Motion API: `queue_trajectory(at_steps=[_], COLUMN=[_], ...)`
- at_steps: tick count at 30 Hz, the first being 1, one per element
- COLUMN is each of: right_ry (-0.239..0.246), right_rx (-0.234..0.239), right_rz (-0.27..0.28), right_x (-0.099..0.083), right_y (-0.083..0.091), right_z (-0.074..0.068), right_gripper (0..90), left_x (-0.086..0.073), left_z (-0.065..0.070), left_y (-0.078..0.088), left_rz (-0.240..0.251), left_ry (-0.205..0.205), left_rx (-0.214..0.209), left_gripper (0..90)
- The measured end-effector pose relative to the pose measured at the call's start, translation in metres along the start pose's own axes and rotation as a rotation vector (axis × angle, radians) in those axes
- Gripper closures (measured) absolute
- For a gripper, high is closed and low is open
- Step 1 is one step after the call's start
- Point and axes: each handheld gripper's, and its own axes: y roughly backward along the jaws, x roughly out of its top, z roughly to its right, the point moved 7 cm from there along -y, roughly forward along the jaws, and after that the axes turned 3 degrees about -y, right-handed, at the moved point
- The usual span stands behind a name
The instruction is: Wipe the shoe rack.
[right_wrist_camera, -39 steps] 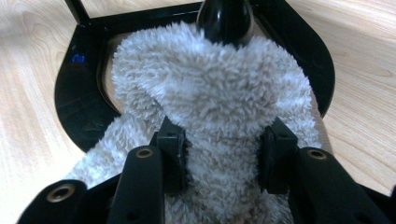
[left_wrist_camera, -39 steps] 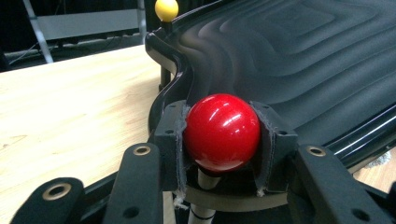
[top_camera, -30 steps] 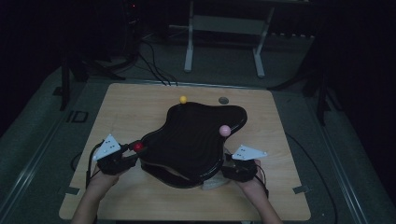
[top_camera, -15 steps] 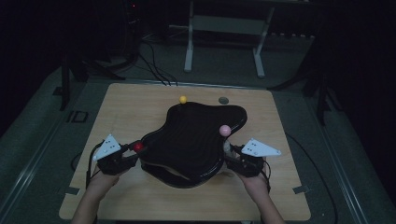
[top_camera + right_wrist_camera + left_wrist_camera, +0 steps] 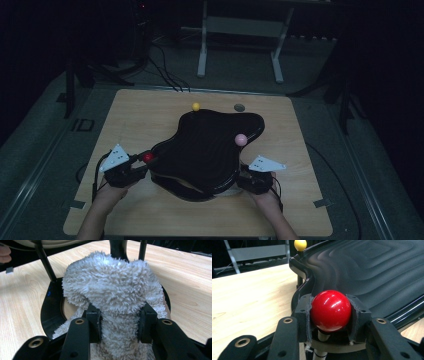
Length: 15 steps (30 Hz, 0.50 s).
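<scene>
1. Cloth is the thing being worked: a fluffy pale cloth (image 5: 112, 305) bunches at the middle of the right gripper view, partly on the black base under the tray, and peeks out beneath the tray's near edge in the lower middle of the high view (image 5: 227, 191).
2. Right tongs (image 5: 119, 326) have just been closing and now pinch the cloth's pile between both pads, likely to wipe under the tray or pull the cloth free.
3. Left tongs (image 5: 331, 322) clamp the red ball (image 5: 330, 310), a knob on a thin post at the tray's left lobe; that grip probably steadies the tray.
4. Black tray (image 5: 210, 147) with a rippled top sits mid-surface (image 5: 140, 115), raised on posts, which leaves a gap for the cloth.
5. Yellow ball (image 5: 196, 106) and pink ball (image 5: 241, 140) top the other lobes, untouched.
</scene>
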Motion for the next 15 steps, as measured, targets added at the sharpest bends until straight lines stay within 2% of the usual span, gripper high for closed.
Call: queue_trajectory(at_steps=[3, 4, 6, 7, 8, 13, 15], right_ry=[0.005, -0.017, -0.009, -0.025, -0.046, -0.042, -0.031], right_rx=[-0.010, -0.001, -0.009, 0.007, 0.023, 0.016, 0.016], right_rz=[-0.024, -0.044, -0.095, -0.115, -0.104, -0.118, -0.140], right_x=[-0.008, -0.017, -0.029, -0.036, -0.038, -0.037, -0.034], right_y=[-0.003, -0.007, -0.013, -0.016, -0.016, -0.016, -0.013], right_z=[0.001, 0.002, 0.004, 0.006, 0.007, 0.007, 0.006], right_gripper=[62.5, 62.2, 62.1, 62.1, 62.0, 61.7, 61.0], left_x=[-0.001, -0.001, -0.001, -0.001, 0.000, 0.000, 0.000], left_z=[0.000, 0.000, 0.000, 0.000, 0.000, 0.000, 0.000], left_y=[0.000, 0.000, 0.000, 0.000, 0.000, 0.000, 0.000], left_rz=[0.008, 0.007, 0.009, 0.009, 0.006, 0.003, 0.001], left_ry=[0.004, 0.002, 0.003, 0.003, 0.001, -0.003, -0.004], left_rx=[-0.003, -0.005, -0.002, -0.002, -0.003, 0.002, 0.002], left_gripper=[59.3, 59.3, 59.3, 59.3, 59.3, 59.3, 59.3])
